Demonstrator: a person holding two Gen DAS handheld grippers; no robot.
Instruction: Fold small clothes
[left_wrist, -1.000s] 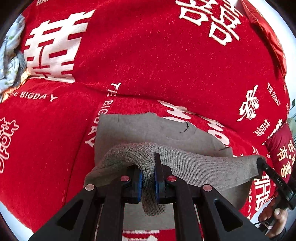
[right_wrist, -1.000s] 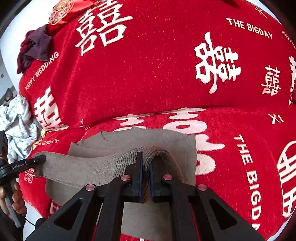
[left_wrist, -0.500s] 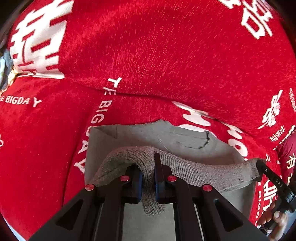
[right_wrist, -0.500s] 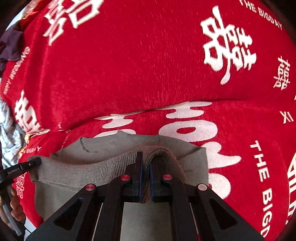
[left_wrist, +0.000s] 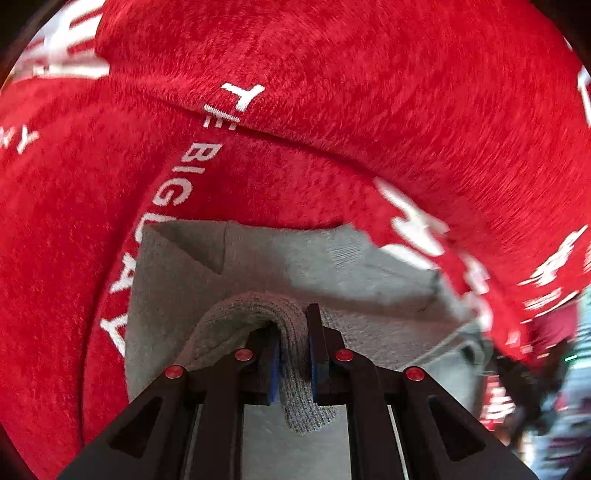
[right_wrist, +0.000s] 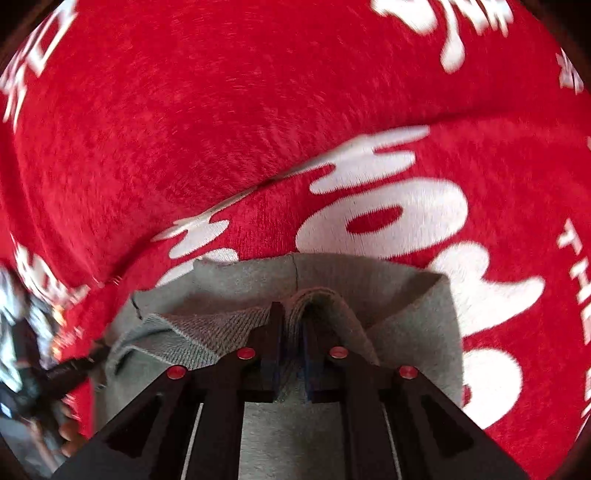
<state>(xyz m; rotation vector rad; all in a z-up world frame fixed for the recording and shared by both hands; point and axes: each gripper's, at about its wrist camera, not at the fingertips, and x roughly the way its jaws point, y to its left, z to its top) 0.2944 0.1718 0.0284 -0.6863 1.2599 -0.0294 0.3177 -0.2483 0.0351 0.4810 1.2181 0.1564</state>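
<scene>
Left wrist view: left gripper (left_wrist: 293, 354) is pinching the grey knit garment (left_wrist: 332, 266) hem, lying at 6 o'clock.
Right wrist view: right gripper (right_wrist: 293, 345), jaws just easing apart, fabric sitting between them.
Surroundings: red sofa cover (left_wrist: 332, 92) is filling 12 o'clock.

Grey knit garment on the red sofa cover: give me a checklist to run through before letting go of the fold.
1. Left hand-held gripper clamps the ribbed hem of the grey knit garment: ok.
2. Right hand-held gripper has just been opening, ribbed hem between its jaws; whether the pads press it: cannot tell.
3. Lifted hem carried over the lower layer lying flat on the red sofa cover: ok.
4. Hem lined up with the far edge: not ok, lower layer shows beyond it.
5. Hem taut between both grippers: cannot tell, blurred.
</scene>
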